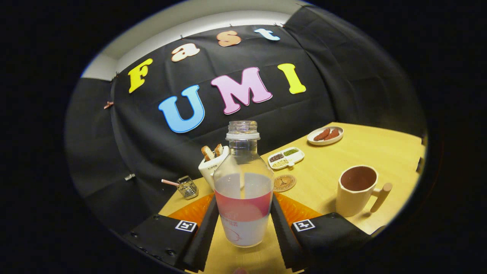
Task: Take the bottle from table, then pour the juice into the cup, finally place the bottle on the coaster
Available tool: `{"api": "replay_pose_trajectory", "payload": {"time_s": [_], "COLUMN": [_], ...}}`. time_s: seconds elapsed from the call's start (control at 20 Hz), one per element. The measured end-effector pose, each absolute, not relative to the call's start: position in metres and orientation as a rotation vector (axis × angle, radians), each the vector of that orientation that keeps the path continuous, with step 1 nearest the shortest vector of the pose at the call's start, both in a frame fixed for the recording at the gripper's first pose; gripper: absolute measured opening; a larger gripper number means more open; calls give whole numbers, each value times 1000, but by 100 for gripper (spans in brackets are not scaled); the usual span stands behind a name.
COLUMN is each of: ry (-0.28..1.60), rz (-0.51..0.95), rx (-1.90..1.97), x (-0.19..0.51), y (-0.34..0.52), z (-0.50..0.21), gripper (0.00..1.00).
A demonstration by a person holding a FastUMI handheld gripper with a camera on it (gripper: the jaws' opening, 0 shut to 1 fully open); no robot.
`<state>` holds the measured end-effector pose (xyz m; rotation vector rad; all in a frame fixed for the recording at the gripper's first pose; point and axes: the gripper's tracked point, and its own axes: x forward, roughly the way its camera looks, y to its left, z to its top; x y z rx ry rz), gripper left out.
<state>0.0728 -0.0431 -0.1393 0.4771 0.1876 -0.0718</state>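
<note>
The claw [243, 224] sits at the bottom centre of the frame, its two fingers [207, 228] pressed against either side of the bottle [243, 190], which it grips around the lower body. The bottle stands between the fingers, uncapped, with pale liquid filling its lower part; whether its base touches the table [342, 160] or is lifted clear cannot be told. At the lower right of the frame stands the cup [357, 190], its wooden handle pointing right. The round coaster [284, 182] lies just right of the bottle, near the middle of the frame. Further up and right are a divided tray [286, 157] and a small plate [325, 135] with reddish pieces. Left of the bottle's neck stands a white holder [211, 167] with bread slices.
</note>
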Motion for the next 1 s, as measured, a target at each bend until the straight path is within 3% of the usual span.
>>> {"api": "replay_pose_trajectory", "payload": {"time_s": [1.0], "ry": [235], "rz": [-87], "rx": [1112], "x": [66], "y": [-76], "z": [-163], "gripper": [76]}}
